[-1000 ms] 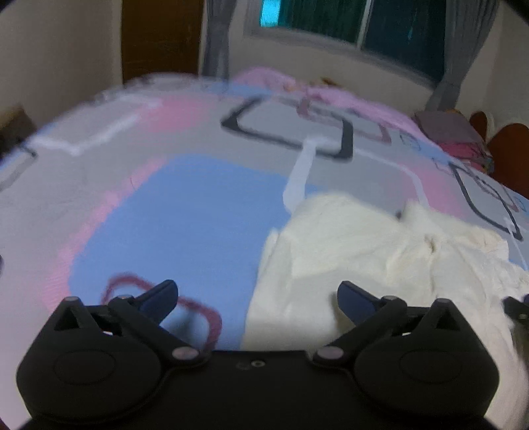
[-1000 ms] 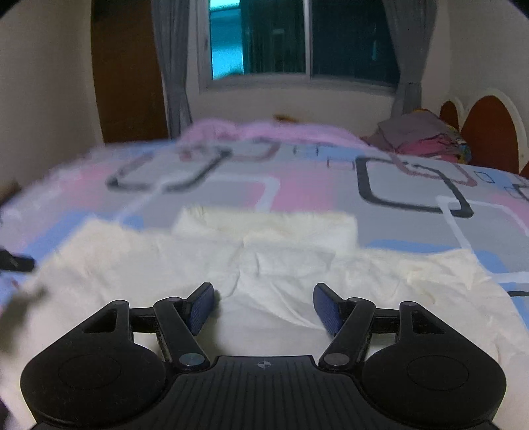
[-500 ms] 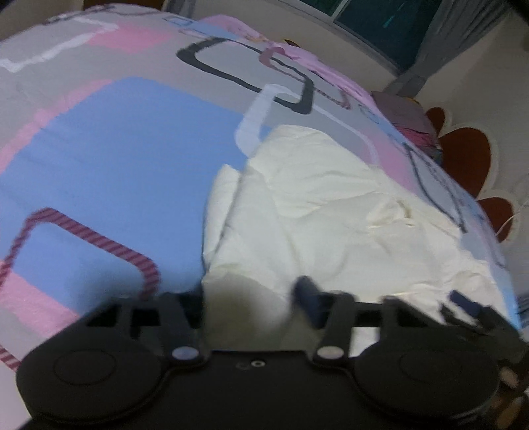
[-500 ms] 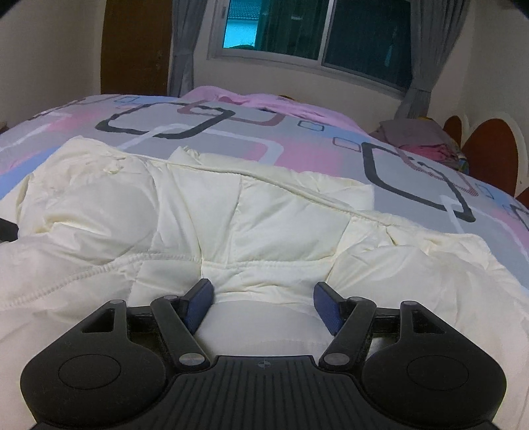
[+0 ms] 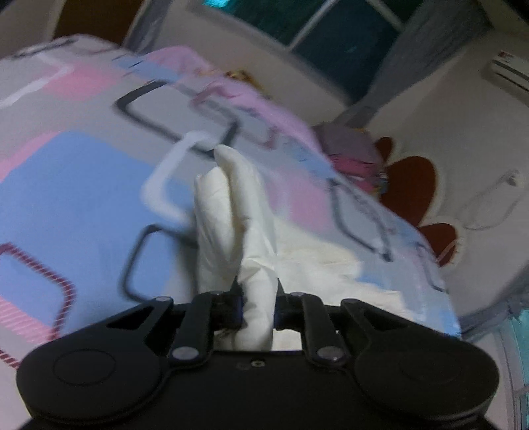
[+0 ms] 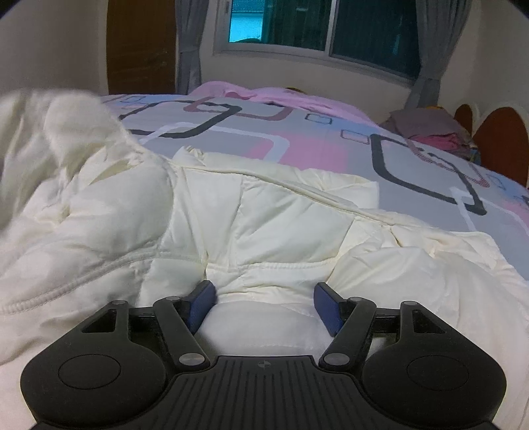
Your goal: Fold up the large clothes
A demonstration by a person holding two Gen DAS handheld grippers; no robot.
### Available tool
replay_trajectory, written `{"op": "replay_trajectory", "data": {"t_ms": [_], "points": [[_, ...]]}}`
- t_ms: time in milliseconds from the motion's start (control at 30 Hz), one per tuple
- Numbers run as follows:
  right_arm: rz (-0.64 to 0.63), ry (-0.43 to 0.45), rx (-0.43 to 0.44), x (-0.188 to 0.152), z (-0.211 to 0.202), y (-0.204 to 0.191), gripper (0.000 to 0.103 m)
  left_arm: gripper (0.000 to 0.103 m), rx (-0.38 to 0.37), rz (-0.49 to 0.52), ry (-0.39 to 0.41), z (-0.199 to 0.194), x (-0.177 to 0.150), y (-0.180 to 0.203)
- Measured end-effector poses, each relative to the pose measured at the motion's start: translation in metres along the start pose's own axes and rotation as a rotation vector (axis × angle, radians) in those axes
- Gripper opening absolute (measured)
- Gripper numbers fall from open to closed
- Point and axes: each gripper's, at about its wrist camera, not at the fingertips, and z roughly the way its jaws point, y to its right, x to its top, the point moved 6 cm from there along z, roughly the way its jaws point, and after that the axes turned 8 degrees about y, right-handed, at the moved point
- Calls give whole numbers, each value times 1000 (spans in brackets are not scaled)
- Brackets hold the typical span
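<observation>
1. Your left gripper (image 5: 259,309) is closing its jaws on a fold of the cream quilted jacket (image 5: 238,211). The fabric sits pinched between the pads and stands up from them in a narrow ridge.
2. That pinched part hangs clear above the patterned bedspread (image 5: 76,172), while the rest of the jacket trails down to the right and lies on the bed. The left wrist view is blurred, so finer detail of the cloth cannot be made out.
3. Your right gripper (image 6: 266,306) has its jaws standing wide apart. The blue pads (image 6: 201,302) press down into the puffy fabric on either side of a quilted panel, with the cloth bulging between them; they do not squeeze it together.
4. In the right wrist view the jacket (image 6: 264,231) is spread across the near part of the bedspread (image 6: 330,145), and its left portion is raised and blurred at the edge of the picture.
5. At the far right corner of the bed lies a pile of folded clothes (image 6: 429,127), beside the red-brown headboard (image 6: 502,139). A window (image 6: 330,29) with grey curtains (image 6: 190,46) runs along the far wall.
</observation>
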Motion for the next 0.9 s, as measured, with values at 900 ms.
{"op": "replay_trajectory", "data": {"t_ms": [900], "points": [[356, -27, 45, -42, -110, 213, 35, 12, -199, 221, -245, 146, -172, 252]]}}
